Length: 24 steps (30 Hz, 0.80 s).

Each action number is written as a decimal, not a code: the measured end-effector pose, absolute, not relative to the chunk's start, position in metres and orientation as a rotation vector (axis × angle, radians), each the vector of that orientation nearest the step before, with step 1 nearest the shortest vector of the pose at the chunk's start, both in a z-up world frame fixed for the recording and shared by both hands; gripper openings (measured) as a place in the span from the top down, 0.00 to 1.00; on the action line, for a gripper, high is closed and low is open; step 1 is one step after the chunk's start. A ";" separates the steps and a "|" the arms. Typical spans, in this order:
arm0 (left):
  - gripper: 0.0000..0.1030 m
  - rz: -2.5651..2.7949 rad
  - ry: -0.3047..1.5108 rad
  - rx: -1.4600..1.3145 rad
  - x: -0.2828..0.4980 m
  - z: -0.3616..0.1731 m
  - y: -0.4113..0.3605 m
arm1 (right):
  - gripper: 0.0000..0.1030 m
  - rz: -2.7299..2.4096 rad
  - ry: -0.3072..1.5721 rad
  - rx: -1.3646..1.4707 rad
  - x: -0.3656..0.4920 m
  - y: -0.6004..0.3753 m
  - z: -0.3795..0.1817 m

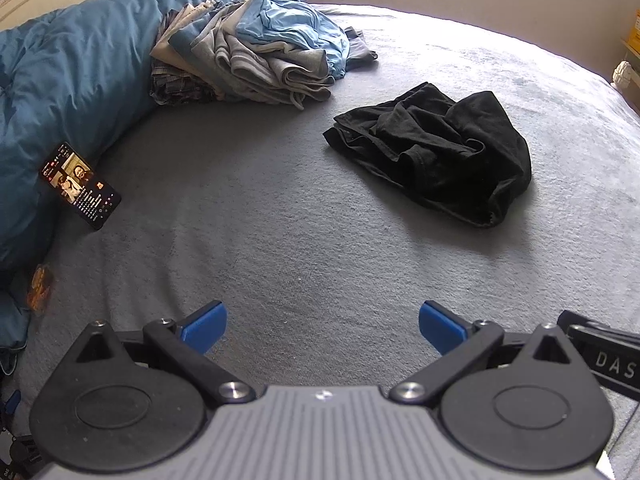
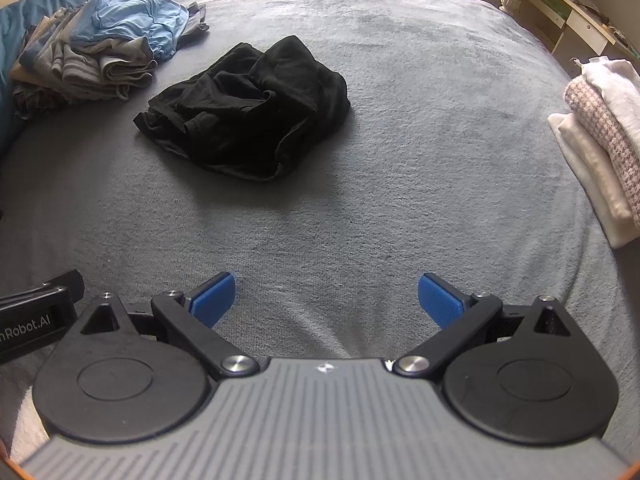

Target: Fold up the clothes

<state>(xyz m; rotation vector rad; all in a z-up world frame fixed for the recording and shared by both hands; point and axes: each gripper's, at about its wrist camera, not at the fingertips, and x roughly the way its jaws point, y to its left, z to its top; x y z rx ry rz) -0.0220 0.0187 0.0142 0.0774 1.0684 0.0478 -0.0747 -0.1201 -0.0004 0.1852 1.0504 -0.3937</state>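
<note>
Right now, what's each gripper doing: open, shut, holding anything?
Left gripper: open, empty, above the grey bedsheet.
Right gripper: open, empty, short of the crumpled black garment.

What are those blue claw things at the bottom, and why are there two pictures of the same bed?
They are grabbing tools, one in each of a person's hands. Each carries a small camera that looks out along its fingers, so you get two pictures. One shows the left gripper, the other the right gripper. Both are open and hold nothing. On the grey bed lies a crumpled black garment waiting to be folded. Behind it is a pile of blue and grey clothes, beside a blue duvet. A phone leans on the duvet. Folded pale cloths sit at the right edge.
</note>
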 end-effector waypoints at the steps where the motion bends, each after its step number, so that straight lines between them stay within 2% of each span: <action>1: 0.00 0.048 1.066 0.079 -0.022 0.014 0.019 | 0.04 -0.394 1.050 0.185 -0.075 -0.120 -0.001; 24: 0.00 0.052 1.068 0.085 -0.022 0.013 0.020 | 0.04 -0.403 1.056 0.188 -0.074 -0.117 -0.001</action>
